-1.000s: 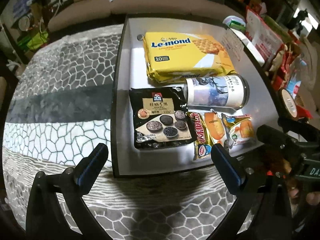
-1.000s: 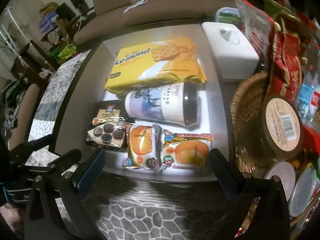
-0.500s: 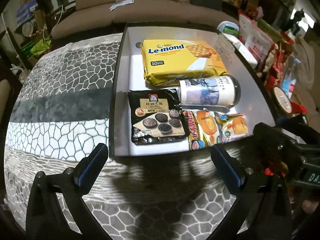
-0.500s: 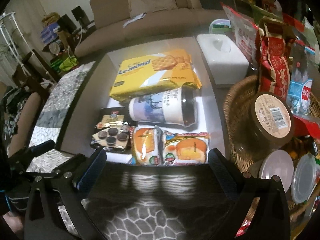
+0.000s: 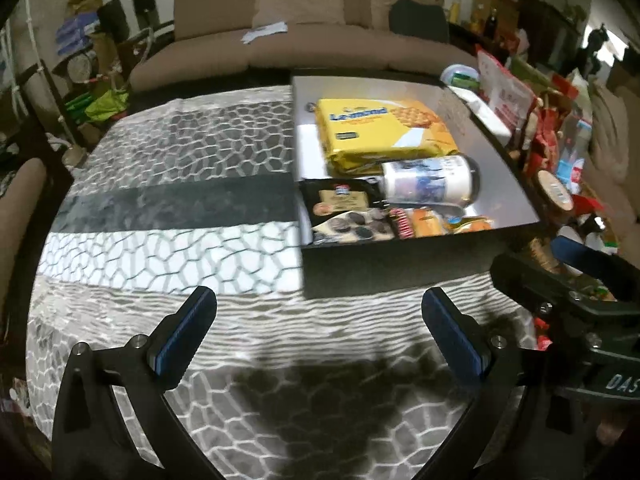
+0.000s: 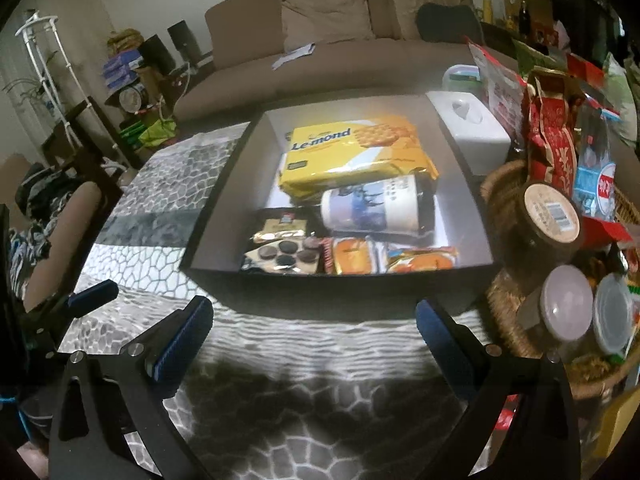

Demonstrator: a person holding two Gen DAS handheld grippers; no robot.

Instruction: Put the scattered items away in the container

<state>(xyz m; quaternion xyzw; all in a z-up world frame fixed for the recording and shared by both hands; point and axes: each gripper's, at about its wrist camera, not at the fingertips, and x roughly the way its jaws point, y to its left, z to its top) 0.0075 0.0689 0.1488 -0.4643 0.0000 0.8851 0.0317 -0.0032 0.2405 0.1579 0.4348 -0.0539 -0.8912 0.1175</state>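
Both grippers hang over the patterned cloth (image 5: 168, 168), short of the box (image 6: 340, 292). Left gripper (image 5: 320, 316): jaws wide apart, nothing between them. Right gripper (image 6: 314, 324): same, wide apart and empty; in left view it shows at far right.

All items sit inside the box, w/ its near wall hiding their lower edges. Yellow biscuit pack (image 6: 352, 152) at the back. Cup (image 6: 378, 206) lies on its side just in front, touching the pack. Front row, L to R: black cookie bag (image 6: 282, 246), then two orange snack packs (image 6: 394, 258) side by side, touching. Wicker basket (image 6: 504, 320) w/ jars stands just right of box; white tissue box (image 6: 470, 128) behind it.
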